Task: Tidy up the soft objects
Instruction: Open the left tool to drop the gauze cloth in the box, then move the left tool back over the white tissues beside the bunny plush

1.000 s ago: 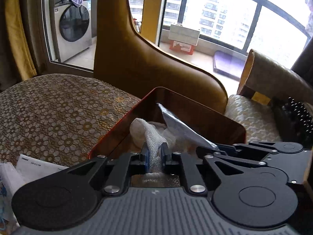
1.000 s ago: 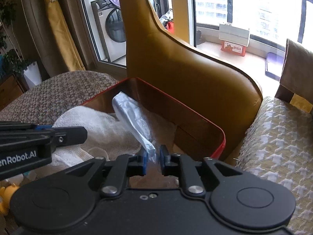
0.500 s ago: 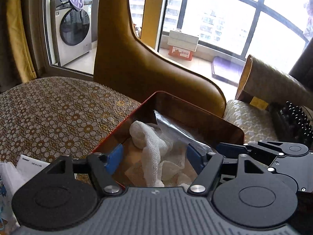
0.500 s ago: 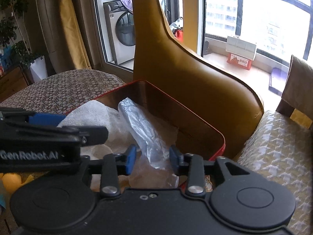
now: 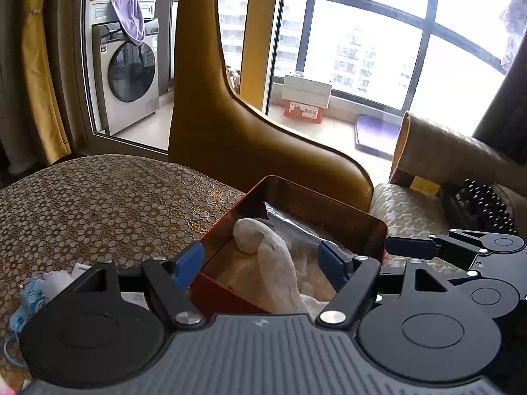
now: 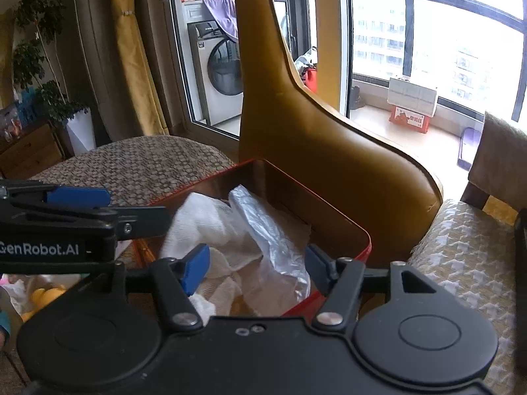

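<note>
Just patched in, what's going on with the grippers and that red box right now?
Both handheld grippers hang open over the red box, holding nothing. A white cloth and a crumpled clear plastic bag lie inside it. The left gripper has its fingers spread either side of the cloth; the right gripper straddles the bag. The box sits on a patterned cushion beside a tan leather armrest. More small items lie off to the left, too blurred to name.

My white cloth [image 5: 276, 263] lies crumpled inside the red box [image 5: 362, 227], w/ one rolled end poking up. Clear plastic bag [image 6: 273, 240] slumps just beside it, leaning on the cloth, same box.
</note>
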